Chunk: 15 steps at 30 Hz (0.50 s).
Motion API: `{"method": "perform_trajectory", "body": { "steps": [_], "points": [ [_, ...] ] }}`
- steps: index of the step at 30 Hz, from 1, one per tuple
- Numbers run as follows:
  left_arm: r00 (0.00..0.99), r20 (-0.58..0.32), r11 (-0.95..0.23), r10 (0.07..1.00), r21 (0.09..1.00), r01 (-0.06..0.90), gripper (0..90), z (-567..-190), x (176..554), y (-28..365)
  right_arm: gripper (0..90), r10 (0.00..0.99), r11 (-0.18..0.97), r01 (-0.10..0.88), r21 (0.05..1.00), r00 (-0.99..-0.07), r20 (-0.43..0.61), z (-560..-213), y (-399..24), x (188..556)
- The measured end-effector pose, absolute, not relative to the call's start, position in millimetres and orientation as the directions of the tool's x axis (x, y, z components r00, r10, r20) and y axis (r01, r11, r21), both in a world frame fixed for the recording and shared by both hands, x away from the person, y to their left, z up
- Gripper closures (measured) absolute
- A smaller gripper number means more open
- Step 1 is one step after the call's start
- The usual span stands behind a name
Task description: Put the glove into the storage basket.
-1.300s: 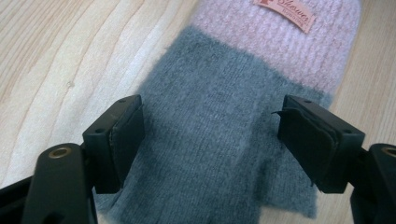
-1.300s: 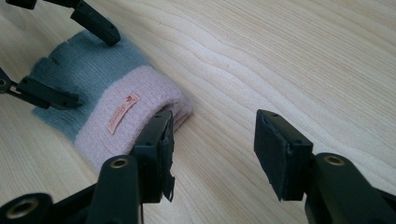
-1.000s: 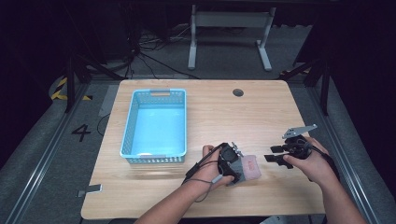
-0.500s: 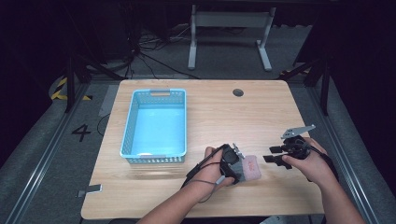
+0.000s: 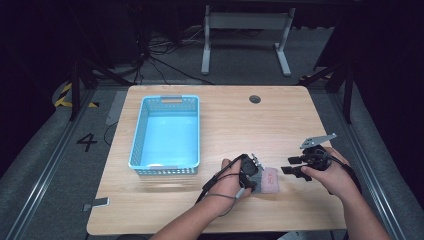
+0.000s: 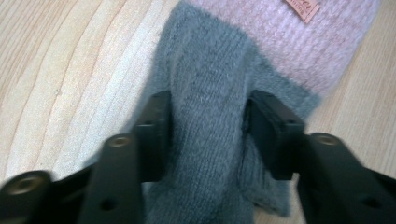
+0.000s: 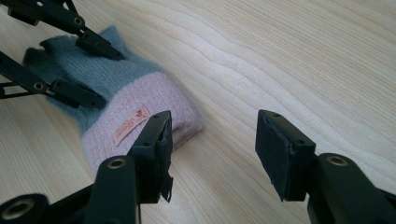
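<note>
Left gripper (image 6: 208, 135) has just closed — pinching the grey-and-pink sock (image 6: 219, 93); right gripper (image 7: 212, 149) spread beside it.

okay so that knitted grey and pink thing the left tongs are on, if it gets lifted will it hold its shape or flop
Probably flop: the knitted piece is soft, fuzzy wool that bunches between the left tongs, whose jaws have just been closing on it. It looks light. The fuzzy knit likely grips the pads rather than slipping.

Blue basket (image 5: 141, 131) (left side), wooden table (image 5: 230, 120)
</note>
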State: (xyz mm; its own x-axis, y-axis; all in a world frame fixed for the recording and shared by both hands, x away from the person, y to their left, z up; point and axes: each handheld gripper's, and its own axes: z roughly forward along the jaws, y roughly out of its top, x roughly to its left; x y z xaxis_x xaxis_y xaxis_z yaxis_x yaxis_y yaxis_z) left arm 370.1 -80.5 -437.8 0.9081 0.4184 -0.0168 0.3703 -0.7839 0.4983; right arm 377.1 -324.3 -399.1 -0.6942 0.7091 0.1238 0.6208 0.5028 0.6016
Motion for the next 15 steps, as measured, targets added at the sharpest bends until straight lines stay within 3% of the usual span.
{"method": "perform_trajectory", "body": {
  "steps": [5, 15],
  "points": [
    [0.904, -0.041, -0.764, 0.427, 0.518, 0.384, 66.2, -437.9, 372.3, -77.4, 47.0, 0.708, 0.503, 0.618, 0.604, -0.695, 0.121, -398.4, -325.4, 378.1],
    [0.904, -0.055, -0.763, 0.425, 0.515, 0.390, 69.0, -425.7, 369.4, -67.3, 47.1, 0.707, 0.499, 0.615, 0.610, -0.697, 0.124, -397.2, -326.7, 385.0]
  ]
}}
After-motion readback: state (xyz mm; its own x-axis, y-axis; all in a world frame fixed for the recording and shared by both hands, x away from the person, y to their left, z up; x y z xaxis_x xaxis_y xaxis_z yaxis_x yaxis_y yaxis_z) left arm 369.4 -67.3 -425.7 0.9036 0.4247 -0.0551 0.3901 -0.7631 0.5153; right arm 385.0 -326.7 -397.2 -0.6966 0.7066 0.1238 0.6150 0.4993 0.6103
